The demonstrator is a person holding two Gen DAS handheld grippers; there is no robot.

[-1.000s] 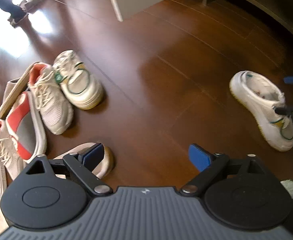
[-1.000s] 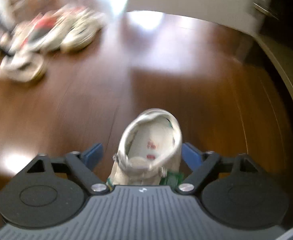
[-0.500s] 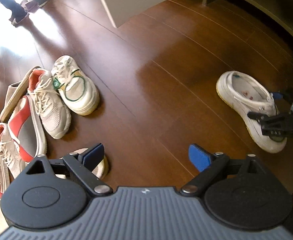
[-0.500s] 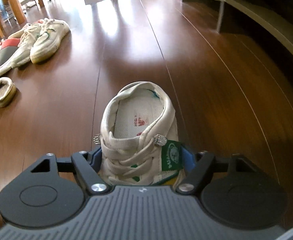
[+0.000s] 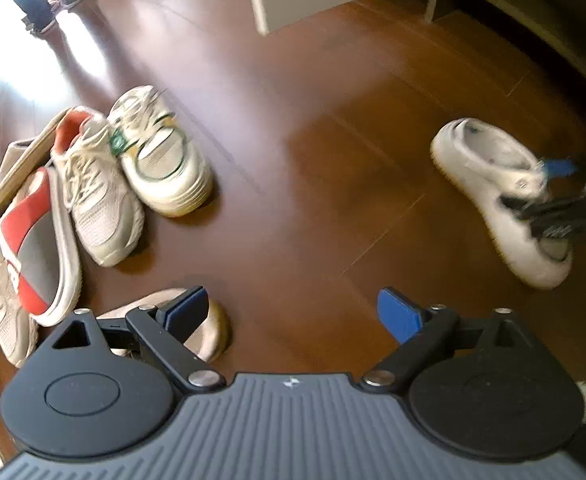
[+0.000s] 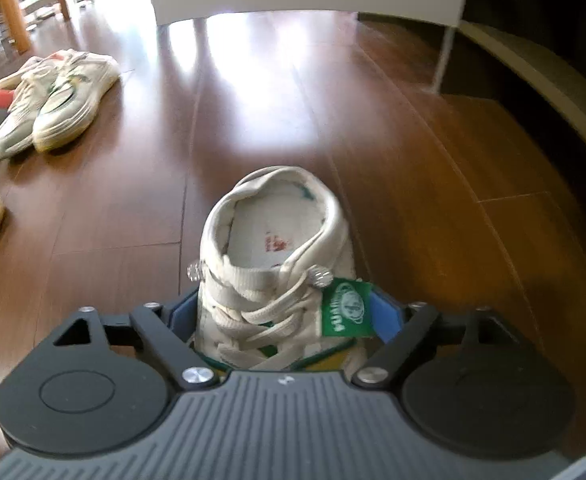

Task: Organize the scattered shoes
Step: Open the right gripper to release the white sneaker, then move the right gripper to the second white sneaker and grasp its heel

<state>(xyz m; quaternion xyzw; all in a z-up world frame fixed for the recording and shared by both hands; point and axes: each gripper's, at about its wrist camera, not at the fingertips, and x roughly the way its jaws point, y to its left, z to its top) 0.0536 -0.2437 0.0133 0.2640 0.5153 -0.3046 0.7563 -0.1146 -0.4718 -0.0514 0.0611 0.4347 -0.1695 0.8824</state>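
On the left of the wooden floor (image 5: pixel 333 184) lies a pile of shoes (image 5: pixel 93 200). The left gripper (image 5: pixel 293 312) hovers over bare floor, jaws wide apart and empty. To the right, the right gripper (image 6: pixel 281 316) clamps a white sneaker (image 6: pixel 277 248) across its laces, heel pointing away.
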